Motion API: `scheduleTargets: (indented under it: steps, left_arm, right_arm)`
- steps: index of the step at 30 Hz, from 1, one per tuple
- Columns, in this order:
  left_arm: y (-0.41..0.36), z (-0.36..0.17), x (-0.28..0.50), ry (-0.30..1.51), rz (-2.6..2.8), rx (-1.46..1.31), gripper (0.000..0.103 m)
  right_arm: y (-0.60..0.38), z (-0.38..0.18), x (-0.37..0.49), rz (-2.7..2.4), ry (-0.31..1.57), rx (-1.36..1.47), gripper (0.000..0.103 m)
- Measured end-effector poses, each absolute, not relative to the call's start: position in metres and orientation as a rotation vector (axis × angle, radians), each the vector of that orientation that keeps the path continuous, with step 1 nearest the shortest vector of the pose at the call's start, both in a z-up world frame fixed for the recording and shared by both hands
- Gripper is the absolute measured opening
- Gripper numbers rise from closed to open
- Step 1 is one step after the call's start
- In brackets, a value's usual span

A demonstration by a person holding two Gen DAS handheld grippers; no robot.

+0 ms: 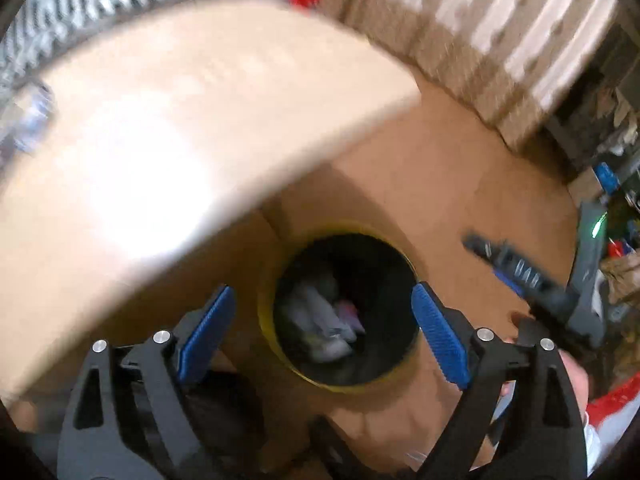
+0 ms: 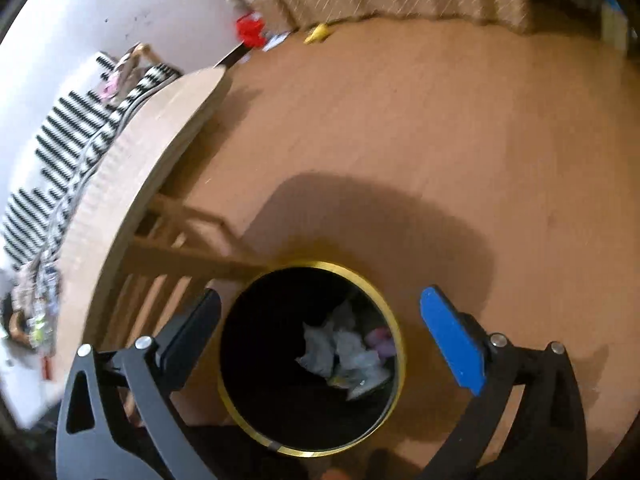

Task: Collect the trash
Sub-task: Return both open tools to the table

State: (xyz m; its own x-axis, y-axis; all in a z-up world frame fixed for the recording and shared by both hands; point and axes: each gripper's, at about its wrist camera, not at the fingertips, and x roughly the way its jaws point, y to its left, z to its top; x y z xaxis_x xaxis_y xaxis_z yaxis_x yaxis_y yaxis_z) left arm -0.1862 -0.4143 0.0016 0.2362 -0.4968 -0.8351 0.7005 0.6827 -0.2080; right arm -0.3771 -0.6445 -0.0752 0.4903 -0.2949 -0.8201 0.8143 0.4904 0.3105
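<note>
Over the mouth of the bin (image 2: 312, 360), which stands on the floor (image 2: 460, 140) beside the table's edge (image 2: 160, 136), my left gripper (image 1: 324, 336) and right gripper (image 2: 320, 344) are both spread and empty, crumpled trash (image 2: 344, 356) lying inside, so I should lift straight up clear of the rim.

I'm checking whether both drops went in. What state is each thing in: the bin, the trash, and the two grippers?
Bin: upright on the floor beside the wooden table, no lid, mostly empty.
Trash: crumpled pieces lying at the bottom of the bin.
Left gripper: open, nothing between its fingers, above the bin.
Right gripper: open, nothing between its fingers, above the bin.
</note>
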Motion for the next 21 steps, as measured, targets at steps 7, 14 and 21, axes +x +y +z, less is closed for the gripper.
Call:
scheduleTargets:
  steps: [7,14,21]
  left_arm:
    - [-0.232,0.034,-0.079,0.956,-0.345,-0.016,0.091]
    - [-0.157,0.010,0.003,0.947,-0.131,0.033,0.091]
    - [-0.193,-0.010,0.059,0.927,-0.257,0.144,0.091]
  right_arm:
    - [-0.578,-0.056,-0.295,-0.534,0.887,0.522,0.097]
    - [-0.485,0.019,-0.200,-0.340,0.790,0.348,0.097]
    - [-0.401,0.049,-0.102,-0.247,0.769,0.187,0.097]
